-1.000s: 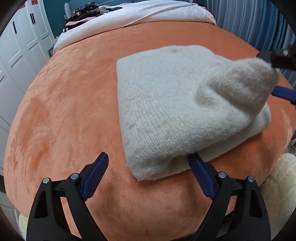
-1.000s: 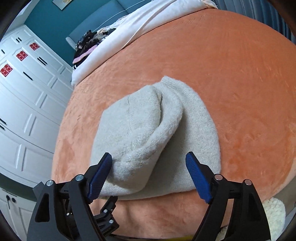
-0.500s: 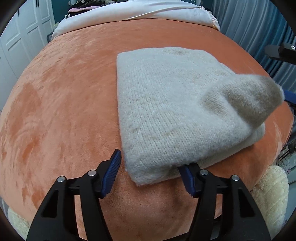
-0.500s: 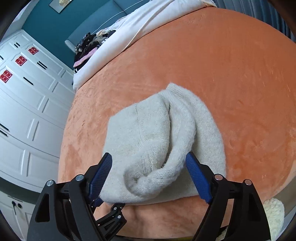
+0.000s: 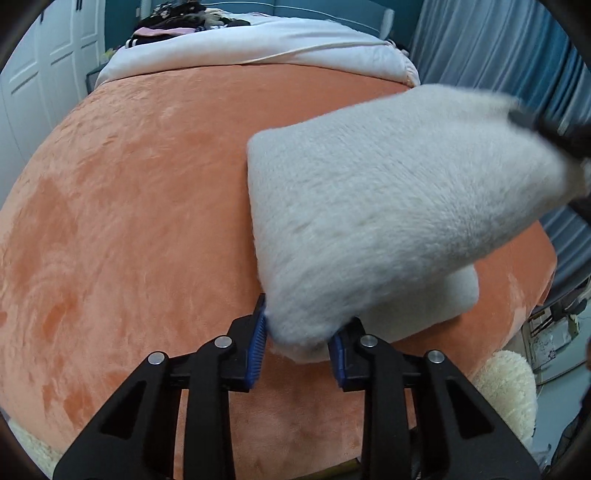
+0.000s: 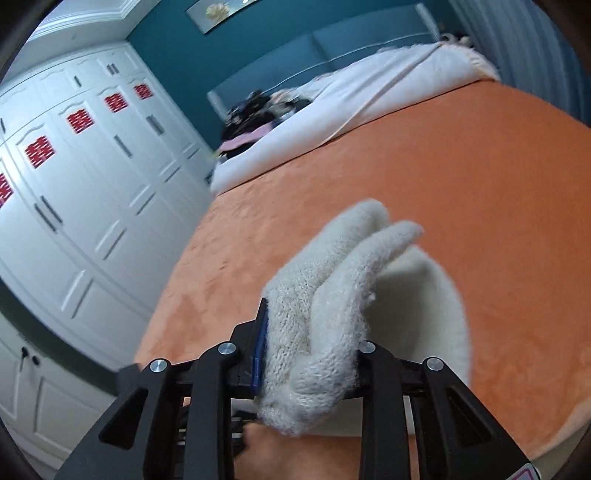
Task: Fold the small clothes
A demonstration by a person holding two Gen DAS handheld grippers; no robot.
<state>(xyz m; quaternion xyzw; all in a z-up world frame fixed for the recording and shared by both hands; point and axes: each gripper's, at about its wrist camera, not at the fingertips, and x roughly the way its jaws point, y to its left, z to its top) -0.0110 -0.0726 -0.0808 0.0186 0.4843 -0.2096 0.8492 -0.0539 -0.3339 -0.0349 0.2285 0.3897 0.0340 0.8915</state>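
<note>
A cream knitted garment (image 5: 376, 206) is lifted off the orange bed cover (image 5: 129, 221). My left gripper (image 5: 299, 338) is shut on its near corner. My right gripper (image 6: 310, 350) is shut on the other end of the same garment (image 6: 332, 295), bunched thick between the blue pads. The right gripper also shows as a dark blur at the right edge of the left wrist view (image 5: 554, 129). A lower layer of the garment (image 5: 454, 295) hangs below, and I cannot tell whether it touches the bed.
A white duvet (image 5: 258, 55) lies across the far end of the bed, with a pile of dark clothes (image 5: 173, 18) behind it. White wardrobe doors (image 6: 74, 184) stand on the left. Blue curtains (image 5: 498, 48) hang on the right. A cream fluffy rug (image 5: 506, 387) lies below the bed's edge.
Both grippers have closed on the garment, one at each end, and raised it off the bed cover. Before, both were open with the folded garment lying flat.
</note>
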